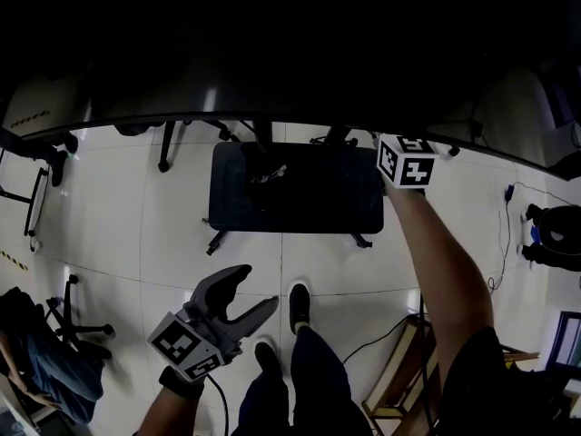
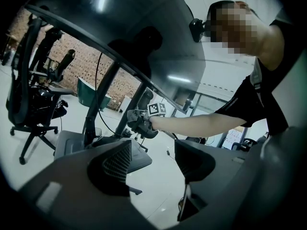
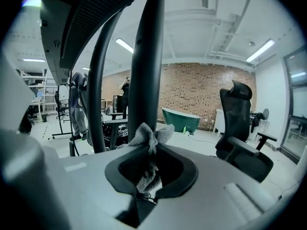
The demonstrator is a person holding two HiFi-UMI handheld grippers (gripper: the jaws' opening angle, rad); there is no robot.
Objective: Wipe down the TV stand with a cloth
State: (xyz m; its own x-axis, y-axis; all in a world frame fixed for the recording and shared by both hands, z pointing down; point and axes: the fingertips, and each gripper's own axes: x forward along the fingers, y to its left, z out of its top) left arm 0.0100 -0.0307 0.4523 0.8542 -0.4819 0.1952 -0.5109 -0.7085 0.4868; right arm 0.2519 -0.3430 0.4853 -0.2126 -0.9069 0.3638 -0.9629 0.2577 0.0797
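The TV stand has a black base [image 1: 295, 189] on the white floor and dark upright posts [image 3: 146, 56] under the big dark screen [image 2: 144, 32]. My right gripper [image 3: 152, 150] is shut on a grey cloth [image 3: 151, 137], which presses against one post. In the head view only its marker cube [image 1: 406, 162] shows at the screen's edge; its jaws are hidden under the screen. From the left gripper view, the cloth [image 2: 136, 121] sits bunched against the post. My left gripper [image 1: 247, 298] hangs low over the floor in front of the base, open and empty.
Office chairs stand at the left [image 1: 54, 334] and beyond the stand [image 3: 240, 128]. Cables [image 1: 504, 234] trail on the floor at the right. My shoes [image 1: 300, 307] are just in front of the base. A green tub [image 3: 181, 119] and a standing person [image 3: 76, 104] are far off.
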